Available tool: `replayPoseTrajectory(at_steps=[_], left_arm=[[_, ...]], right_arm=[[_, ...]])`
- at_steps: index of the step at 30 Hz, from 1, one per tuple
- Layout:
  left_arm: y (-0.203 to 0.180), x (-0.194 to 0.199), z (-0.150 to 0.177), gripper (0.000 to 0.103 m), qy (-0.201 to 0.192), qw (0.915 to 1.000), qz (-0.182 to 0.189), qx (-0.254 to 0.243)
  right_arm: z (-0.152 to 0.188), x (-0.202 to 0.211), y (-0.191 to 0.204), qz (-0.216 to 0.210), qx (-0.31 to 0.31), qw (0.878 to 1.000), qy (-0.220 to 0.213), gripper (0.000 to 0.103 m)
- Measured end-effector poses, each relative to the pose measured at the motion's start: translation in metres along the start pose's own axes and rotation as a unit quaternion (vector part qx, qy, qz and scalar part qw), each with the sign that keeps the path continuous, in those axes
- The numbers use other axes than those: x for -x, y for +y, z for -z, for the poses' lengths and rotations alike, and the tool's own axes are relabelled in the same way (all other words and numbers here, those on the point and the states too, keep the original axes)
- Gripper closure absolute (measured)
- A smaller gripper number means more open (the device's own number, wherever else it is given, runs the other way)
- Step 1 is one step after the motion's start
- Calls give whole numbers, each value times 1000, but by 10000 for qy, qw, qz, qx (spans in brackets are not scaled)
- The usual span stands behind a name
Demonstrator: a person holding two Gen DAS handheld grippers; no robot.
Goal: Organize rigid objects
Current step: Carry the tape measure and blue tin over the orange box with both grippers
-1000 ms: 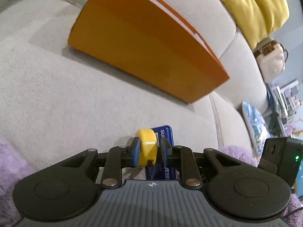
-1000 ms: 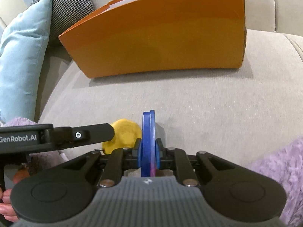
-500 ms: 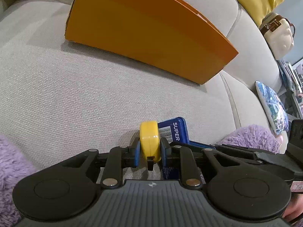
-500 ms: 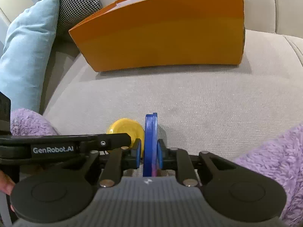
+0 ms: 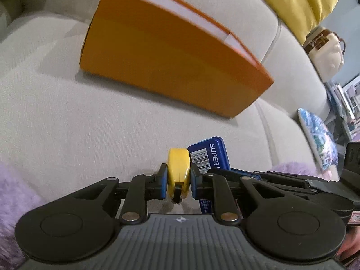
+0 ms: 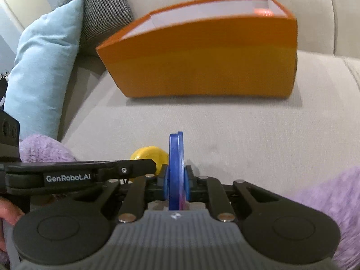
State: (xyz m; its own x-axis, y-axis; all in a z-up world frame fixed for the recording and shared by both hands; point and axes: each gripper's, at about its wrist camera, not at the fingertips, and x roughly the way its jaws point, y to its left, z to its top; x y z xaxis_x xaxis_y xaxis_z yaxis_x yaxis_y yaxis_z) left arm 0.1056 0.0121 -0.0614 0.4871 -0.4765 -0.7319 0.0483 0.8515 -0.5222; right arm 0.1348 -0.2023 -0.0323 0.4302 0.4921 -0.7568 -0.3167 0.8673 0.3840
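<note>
Fingers (image 5: 163, 181) of my left gripper (image 5: 178, 180) pinch the yellow tape measure (image 5: 178, 171), now raised nearer the orange box (image 5: 171, 67). My right gripper (image 6: 176, 184) clamps the blue card (image 6: 176, 168), also lifted off the sofa (image 6: 247, 135); both look ready for boxing.

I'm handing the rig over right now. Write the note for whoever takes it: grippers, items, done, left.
Left gripper: shut on the yellow tape measure, held above the sofa seat.
Right gripper: shut on the flat blue pack, held on edge.
Orange box: open-topped, stands against the backrest ahead of both grippers; something orange shows in its far right corner.
Done: both items gripped.
Left: probably carry both to the box and drop them in.
</note>
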Motion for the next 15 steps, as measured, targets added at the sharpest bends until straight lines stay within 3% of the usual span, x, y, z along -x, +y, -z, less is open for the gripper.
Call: replayPoseTrajectory(at_steps=[6, 9, 15], left_arm=[[-15, 36, -48, 82, -480, 9983, 329, -45], [-24, 54, -84, 82, -793, 9955, 474, -197], [-36, 53, -159, 82, -1019, 9935, 278, -423]], right_arm=[[-47, 33, 7, -133, 525, 9979, -364, 89], [-80, 54, 5, -199, 641, 9947, -776, 89], [-150, 64, -11, -249, 591, 9896, -1287, 89]])
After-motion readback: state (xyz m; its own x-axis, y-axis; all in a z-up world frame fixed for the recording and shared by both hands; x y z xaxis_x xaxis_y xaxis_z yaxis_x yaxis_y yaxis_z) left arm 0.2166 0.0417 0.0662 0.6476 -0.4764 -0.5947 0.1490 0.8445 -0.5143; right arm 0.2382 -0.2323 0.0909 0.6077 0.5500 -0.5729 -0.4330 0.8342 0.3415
